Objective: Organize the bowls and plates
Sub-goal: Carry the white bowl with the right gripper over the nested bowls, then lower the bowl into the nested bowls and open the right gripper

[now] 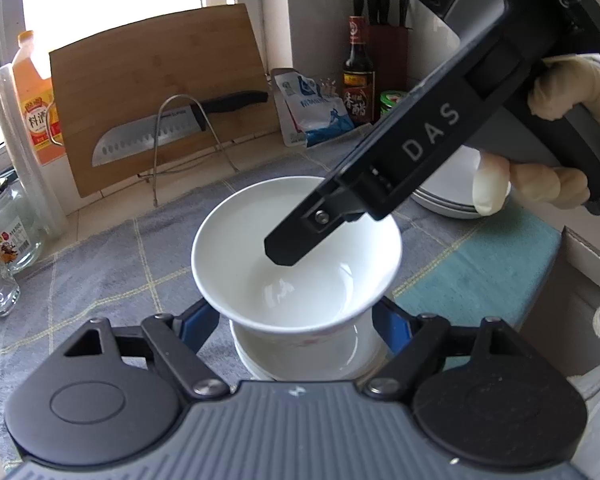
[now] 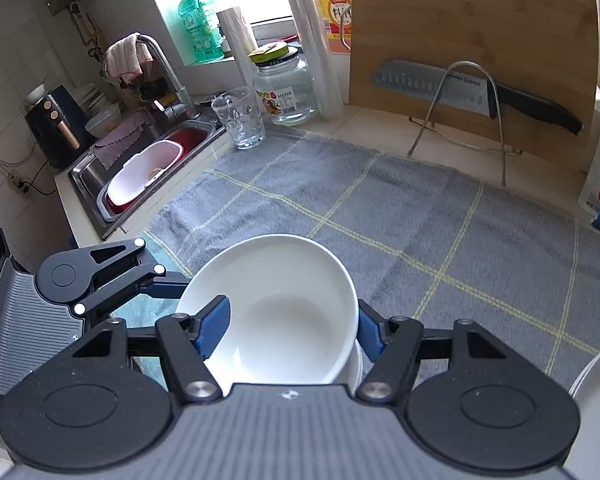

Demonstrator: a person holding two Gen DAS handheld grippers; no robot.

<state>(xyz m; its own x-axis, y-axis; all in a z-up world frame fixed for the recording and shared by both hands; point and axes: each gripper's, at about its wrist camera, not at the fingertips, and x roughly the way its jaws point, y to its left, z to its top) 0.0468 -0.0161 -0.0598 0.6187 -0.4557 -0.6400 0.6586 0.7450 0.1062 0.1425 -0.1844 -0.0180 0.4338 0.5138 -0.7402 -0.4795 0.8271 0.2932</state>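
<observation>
A: Worktop [image 2: 440,240] under a grey checked cloth [image 2: 380,208]; bamboo cutting board [image 1: 156,92] and knife [image 1: 152,136] stand at the back wall, sink [image 2: 148,168] off to one side. A stack of white plates [image 1: 448,204] sits near the right edge of the cloth.

B: And the task's piece?

A: A white bowl [image 1: 296,256], upright, nested in a second, lower bowl [image 1: 308,356] on the cloth. It lies between the fingers of both tools.

B: State of each?

A: Right hand-held gripper [image 2: 288,324]: one blue pad inside the rim, the other outside the wall, so it is clamped on the bowl's near edge. Left hand-held gripper [image 1: 296,320]: its blue pads flank the bowl low on either side. Whether they press on it cannot be told; the contact is hidden behind the bowl's flare.

B: Step in hand?

A: Judged as stacking bowls: the upper one is being seated into the lower, with the left tool steadying it.

B: Next move?

A: Probably a level settle until the bowl rests fully, then letting go of the rim without tipping it. Glazed ware, likely to slip or chip.
</observation>
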